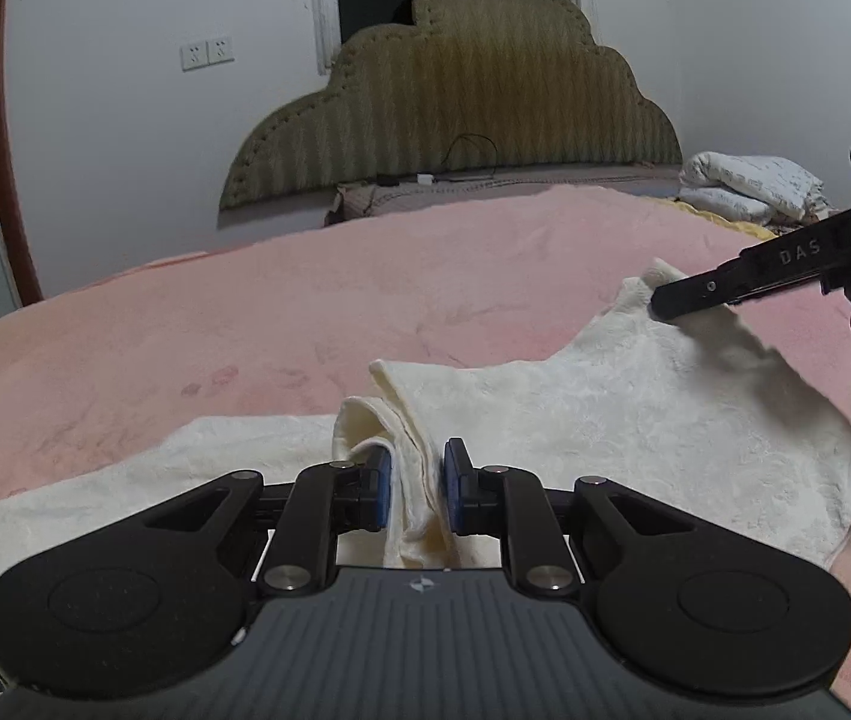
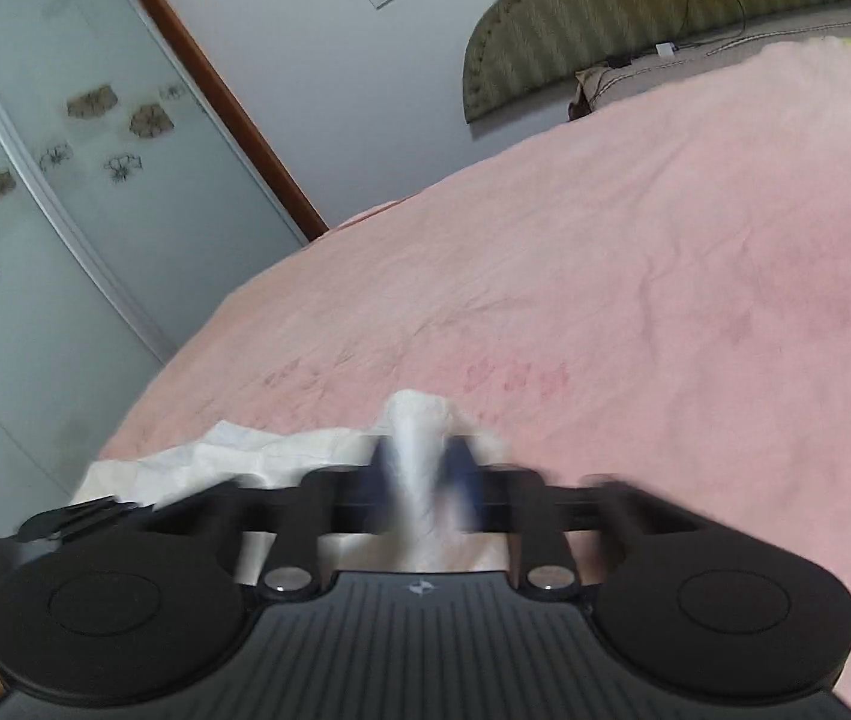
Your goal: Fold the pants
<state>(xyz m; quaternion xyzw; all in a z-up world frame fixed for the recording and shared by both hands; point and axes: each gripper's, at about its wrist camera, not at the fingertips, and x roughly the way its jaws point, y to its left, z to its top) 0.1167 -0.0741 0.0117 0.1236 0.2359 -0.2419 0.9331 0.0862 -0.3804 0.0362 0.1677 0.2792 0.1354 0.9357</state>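
Your left gripper (image 1: 414,480) and right gripper (image 2: 422,471) each pinch the cream pants (image 1: 635,420), draped on the pink bedspread (image 1: 305,300) toward 3 o'clock. Thin bites could slip if you tug.

Bedroom: bed (image 1: 365,276), padded headboard (image 1: 485,90).

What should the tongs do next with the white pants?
Probably carry the right tongs across toward the left tongs, then lay that end down. Both already pinch the cream pants, and the right end is lifted off the pink blanket, mid-fold.
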